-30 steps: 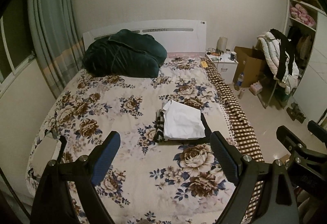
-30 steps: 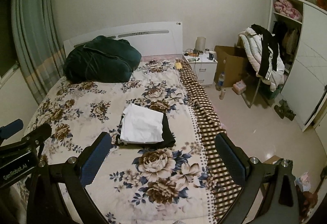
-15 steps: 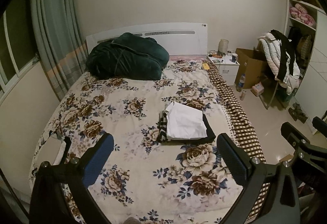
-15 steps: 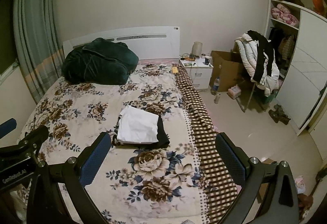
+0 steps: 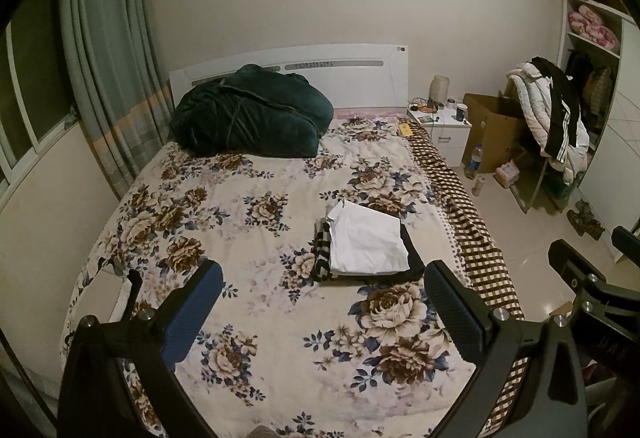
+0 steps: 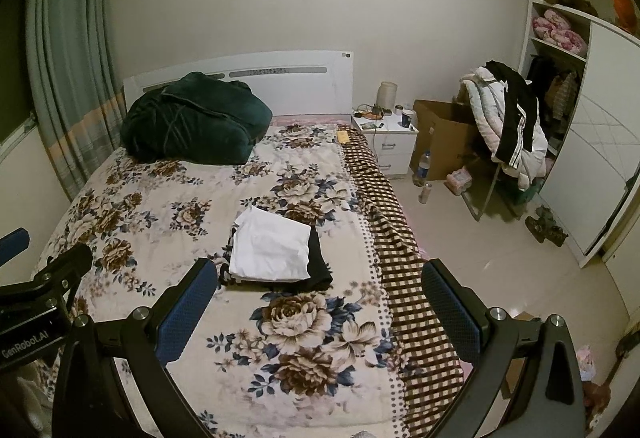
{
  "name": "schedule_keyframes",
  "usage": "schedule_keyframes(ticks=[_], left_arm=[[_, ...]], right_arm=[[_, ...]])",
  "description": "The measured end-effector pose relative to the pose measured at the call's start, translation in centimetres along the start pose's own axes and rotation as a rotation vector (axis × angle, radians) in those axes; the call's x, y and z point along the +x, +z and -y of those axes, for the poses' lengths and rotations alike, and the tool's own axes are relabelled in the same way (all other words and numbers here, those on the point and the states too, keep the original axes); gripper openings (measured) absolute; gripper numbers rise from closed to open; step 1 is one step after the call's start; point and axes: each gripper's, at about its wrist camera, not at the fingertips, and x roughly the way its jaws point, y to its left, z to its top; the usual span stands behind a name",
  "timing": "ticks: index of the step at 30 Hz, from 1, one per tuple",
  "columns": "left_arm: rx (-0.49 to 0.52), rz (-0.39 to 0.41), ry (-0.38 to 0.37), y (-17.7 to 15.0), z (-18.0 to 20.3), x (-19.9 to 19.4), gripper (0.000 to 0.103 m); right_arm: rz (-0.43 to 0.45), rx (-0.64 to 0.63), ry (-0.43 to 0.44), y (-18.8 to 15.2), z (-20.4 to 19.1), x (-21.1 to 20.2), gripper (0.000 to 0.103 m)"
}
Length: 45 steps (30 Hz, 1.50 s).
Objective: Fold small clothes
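Stack of clothes [image 5: 366, 246]: it is lying on the bed [image 5: 240, 238], in the half nearer the foot edge and toward the right edge, beside the checked blanket [image 5: 472, 238].
Top piece: a white garment [image 6: 272, 248] is sitting folded flat on the stack, over a black piece [image 6: 320, 262] and a checked piece [image 5: 322, 252].
Left tongs [image 5: 324, 314]: they are hovering above the foot end of the bed, wide open, gripping nothing.
Right tongs [image 6: 320, 308]: they are also hanging wide open and empty, well apart from the stack.
Done, as I judge: the visible small clothes are looking already folded and stacked.
Left to do: I am not seeing any unfolded small garment on the bed; a pale thing [image 5: 102, 294] near the left foot corner is too unclear to name, perhaps it is another piece.
Other things: a dark green bundle [image 5: 248, 110] is resting at the head edge; jackets [image 6: 508, 126] are hanging beside the wardrobe.
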Motion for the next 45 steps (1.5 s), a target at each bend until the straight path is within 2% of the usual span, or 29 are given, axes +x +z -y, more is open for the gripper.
schedule_keyframes(ticks=[16, 45], left_arm=[[0.004, -0.010, 0.008, 0.7, -0.9, 1.1, 0.103], [-0.013, -0.006, 0.018, 0.3, -0.8, 1.4, 0.103]], right_arm=[[-0.026, -0.017, 0.030, 1.2, -0.5, 2.0, 0.103], [-0.026, -0.017, 0.043, 1.4, -1.1, 2.8, 0.103]])
